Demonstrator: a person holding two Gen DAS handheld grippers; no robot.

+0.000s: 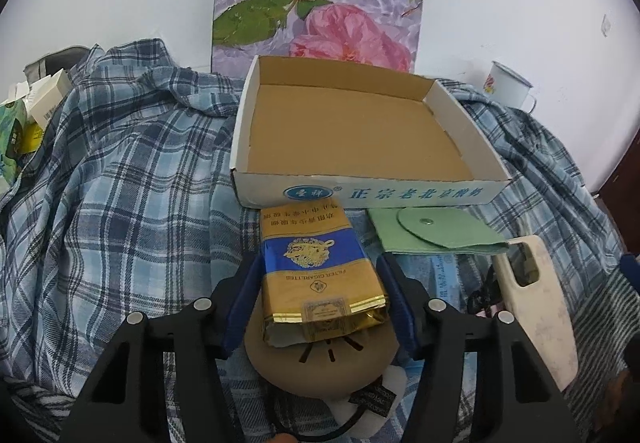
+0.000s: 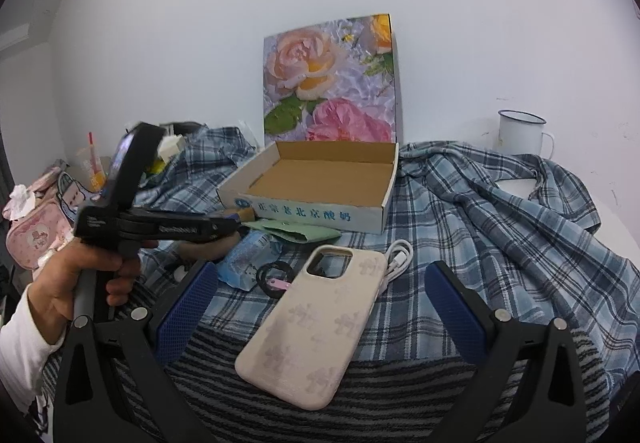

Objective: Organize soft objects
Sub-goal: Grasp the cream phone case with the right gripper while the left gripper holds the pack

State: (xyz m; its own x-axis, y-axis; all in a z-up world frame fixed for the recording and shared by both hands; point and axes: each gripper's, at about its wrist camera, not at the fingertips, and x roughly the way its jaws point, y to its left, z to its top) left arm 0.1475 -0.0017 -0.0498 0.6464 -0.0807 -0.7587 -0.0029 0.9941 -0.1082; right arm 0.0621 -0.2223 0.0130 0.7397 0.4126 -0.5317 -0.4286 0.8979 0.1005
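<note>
Left-wrist view: the left gripper [image 1: 320,275] points down over a blue plaid cloth [image 1: 132,179], its blue pads [image 1: 245,301] on either side of a gold-and-blue soft pack [image 1: 320,279]. The left pad lies against the pack's edge and the right one sits at its other side; whether both actually press cannot be told, so a firm grasp is not certain. The pack lies tilted on a tan round pouch [image 1: 316,367] and its far end reaches the white wall of an open cardboard box [image 1: 360,195], whose brown floor is bare. Just right of the pack lies a green felt pouch [image 1: 432,235], and beyond it a cream phone case [image 1: 540,307]. Right-wrist view: the right gripper [image 2: 320,303] hangs released — jaws spread wide, nothing between the pads — above the phone case [image 2: 312,327], which lies back-up partly on a striped grey cloth [image 2: 360,395]. A white cable [image 2: 400,257] touches the case's far right corner; a black ring [image 2: 272,275] lies at its left. A hand [image 2: 76,283] in a white sleeve holds the left gripper [image 2: 236,225] near the box [image 2: 320,209]. A floral panel [image 2: 330,83] leans on the wall behind — a white mug [image 2: 520,139] stands to its right.
</note>
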